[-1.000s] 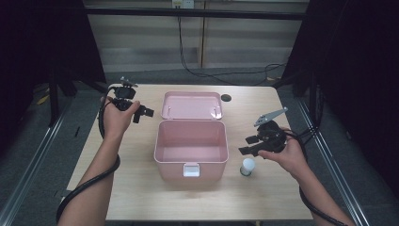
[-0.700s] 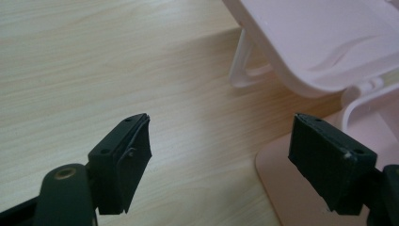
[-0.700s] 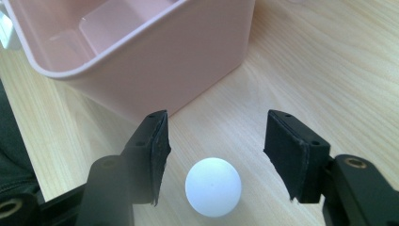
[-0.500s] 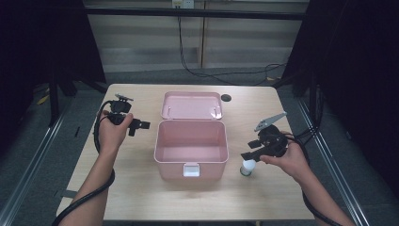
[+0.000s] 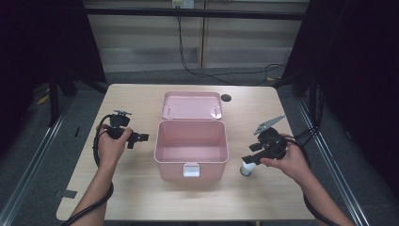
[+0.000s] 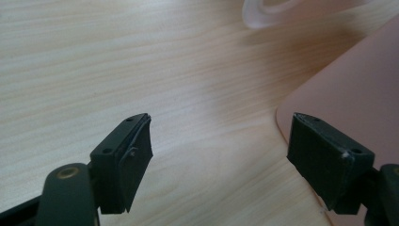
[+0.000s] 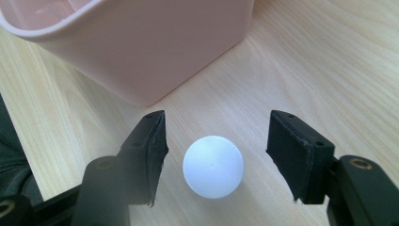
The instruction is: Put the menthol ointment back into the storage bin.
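White-capped bottle (image 5: 246, 167) stands on worktop (image 5: 141, 197) just right of open pink box (image 5: 191, 149); right gripper view looks down on its round cap (image 7: 213, 165), between released fingers (image 7: 153, 150) just opening, no contact. Right gripper (image 5: 248, 160) above it. Left gripper (image 5: 141, 138) left of box, fingers (image 6: 127, 157) spread, empty over wood.

A light wooden table (image 5: 141, 188) bears a pink box (image 5: 191, 149) and a white bottle (image 5: 246, 168).

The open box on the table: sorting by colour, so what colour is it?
Pale pink box, clearest in the high view.
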Demonstrator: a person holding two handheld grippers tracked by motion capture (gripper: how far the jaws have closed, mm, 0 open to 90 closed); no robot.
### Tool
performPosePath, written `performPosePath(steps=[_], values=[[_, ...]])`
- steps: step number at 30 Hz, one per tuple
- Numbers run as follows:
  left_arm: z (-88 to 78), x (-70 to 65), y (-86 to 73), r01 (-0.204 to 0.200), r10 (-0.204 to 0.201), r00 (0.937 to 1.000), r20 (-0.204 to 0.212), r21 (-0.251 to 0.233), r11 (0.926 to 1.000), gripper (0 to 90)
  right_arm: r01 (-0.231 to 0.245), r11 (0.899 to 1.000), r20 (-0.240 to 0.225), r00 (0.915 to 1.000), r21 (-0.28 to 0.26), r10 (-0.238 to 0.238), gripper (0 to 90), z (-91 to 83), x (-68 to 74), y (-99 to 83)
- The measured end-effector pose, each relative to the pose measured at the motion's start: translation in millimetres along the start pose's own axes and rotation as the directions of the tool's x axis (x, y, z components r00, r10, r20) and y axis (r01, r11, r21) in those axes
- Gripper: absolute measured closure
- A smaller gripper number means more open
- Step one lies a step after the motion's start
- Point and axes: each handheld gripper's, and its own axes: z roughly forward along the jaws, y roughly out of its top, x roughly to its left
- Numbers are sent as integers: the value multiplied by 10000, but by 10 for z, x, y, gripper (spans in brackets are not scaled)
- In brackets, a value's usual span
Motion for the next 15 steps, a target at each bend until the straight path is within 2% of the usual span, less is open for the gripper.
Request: performPosePath(steps=[15], values=[[238,21,-356,-197,196,9997,113,94,9998,220,193,9984,80,9998,531,-198,382,26,19,-39]])
